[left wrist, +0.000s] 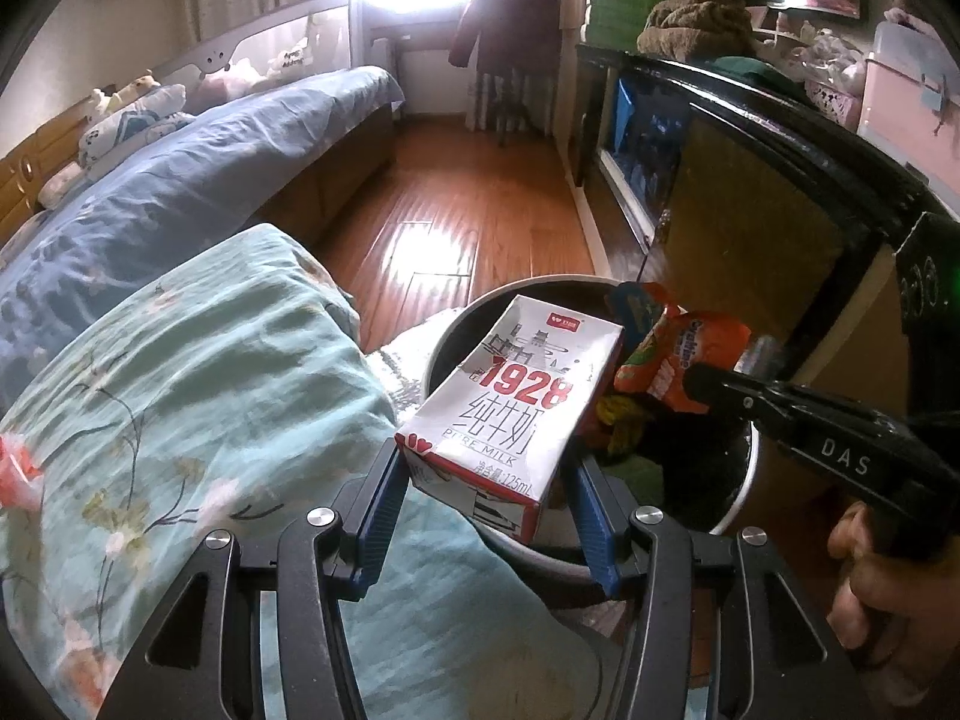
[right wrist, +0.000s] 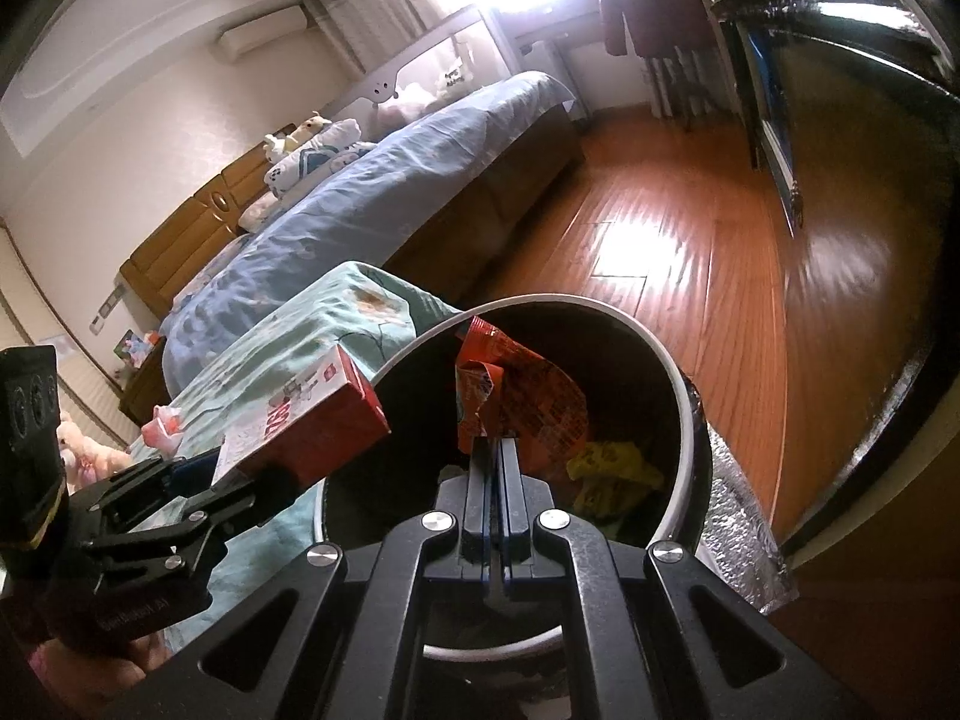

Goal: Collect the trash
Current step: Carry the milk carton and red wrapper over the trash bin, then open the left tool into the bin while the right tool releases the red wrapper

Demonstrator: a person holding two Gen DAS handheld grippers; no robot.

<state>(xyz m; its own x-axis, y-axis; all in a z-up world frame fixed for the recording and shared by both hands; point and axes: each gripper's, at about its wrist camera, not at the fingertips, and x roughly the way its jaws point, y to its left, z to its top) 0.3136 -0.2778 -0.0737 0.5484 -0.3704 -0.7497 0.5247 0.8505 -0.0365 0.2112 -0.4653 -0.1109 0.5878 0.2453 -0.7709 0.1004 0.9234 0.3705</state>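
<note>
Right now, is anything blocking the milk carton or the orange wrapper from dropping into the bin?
Nothing visible. The left gripper holds the milk carton over the bin rim; the right gripper pinches the orange wrapper above the open mouth.

The left tool [left wrist: 486, 468] holds a milk box [left wrist: 510, 402] over the near rim of the trash bin [left wrist: 447, 330]. The right tool [right wrist: 495, 450] is to its right, holding a snack wrapper [right wrist: 528, 396] above the bin's inside. More wrappers [right wrist: 612, 468] lie in the bin. A quilt [left wrist: 180, 390] lies left of the bin, the floor [left wrist: 432, 228] beyond it.
</note>
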